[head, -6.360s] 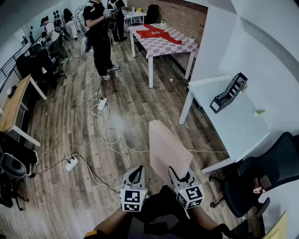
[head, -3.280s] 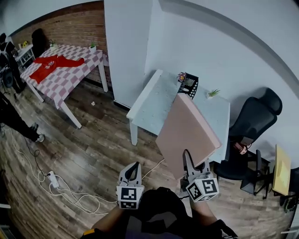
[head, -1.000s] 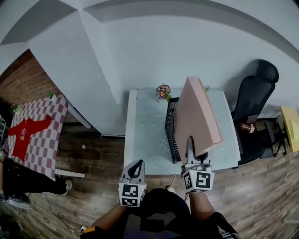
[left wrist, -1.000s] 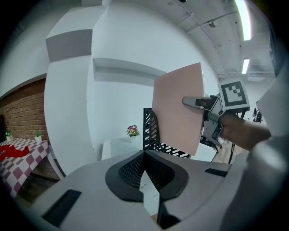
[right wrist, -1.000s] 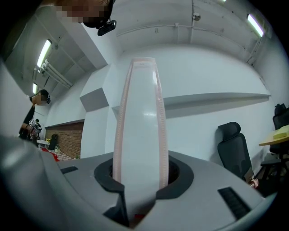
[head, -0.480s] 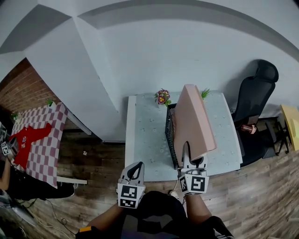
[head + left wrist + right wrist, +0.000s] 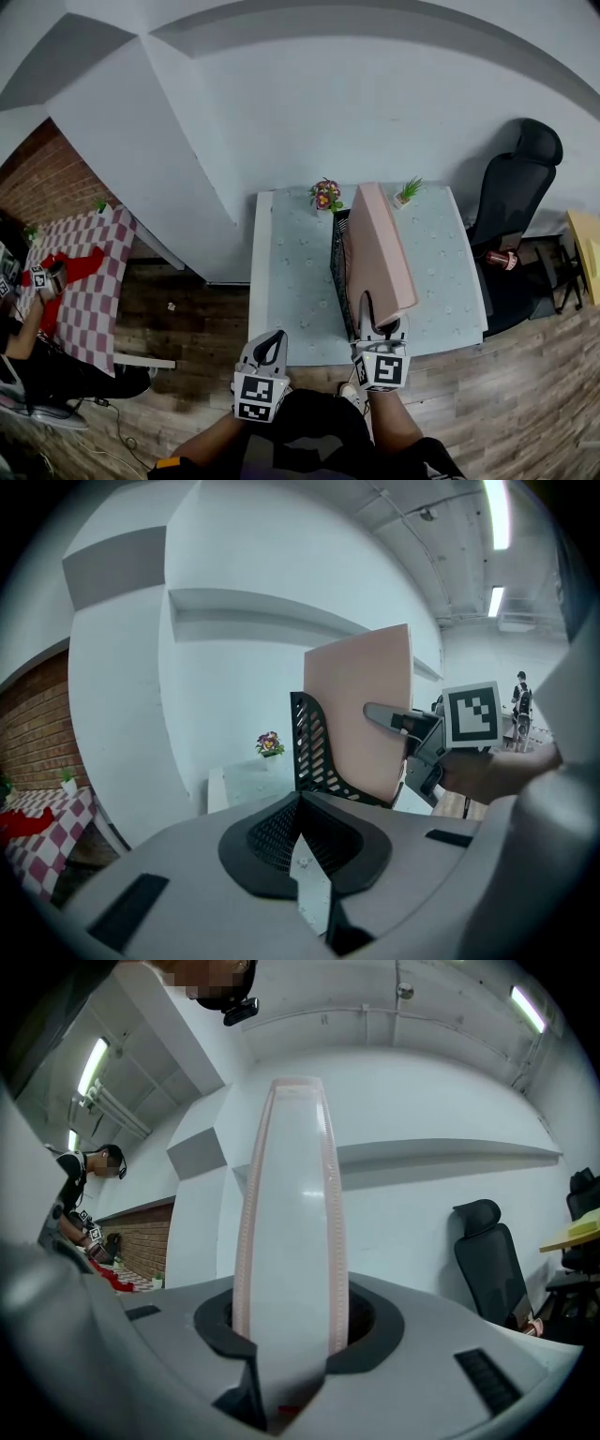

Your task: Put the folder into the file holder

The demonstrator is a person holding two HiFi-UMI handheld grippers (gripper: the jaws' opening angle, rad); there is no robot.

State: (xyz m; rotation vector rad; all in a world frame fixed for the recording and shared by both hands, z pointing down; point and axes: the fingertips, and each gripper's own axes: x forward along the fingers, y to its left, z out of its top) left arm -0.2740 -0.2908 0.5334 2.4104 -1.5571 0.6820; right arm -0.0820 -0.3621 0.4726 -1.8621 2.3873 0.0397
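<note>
On the white table (image 7: pixel 291 281) by the wall stands the black mesh file holder (image 7: pixel 338 272); the pink folder (image 7: pixel 380 246) stands on edge in it, rising well above the mesh sides; the folder's near lower end sits between the 2 jaws of the right gripper (image 7: pixel 380 325); in the right gripper view the folder fills the gap, its faces against both pads, while the jaws are opening; the left gripper (image 7: pixel 271 340) hangs near the table's front edge, apart from holder and folder, its jaws pressed together on nothing; a flower pot (image 7: pixel 325 196) and a small green plant (image 7: pixel 408 190) sit at the table's far edge; a black office chair (image 7: pixel 520 178) stands to the right.
</note>
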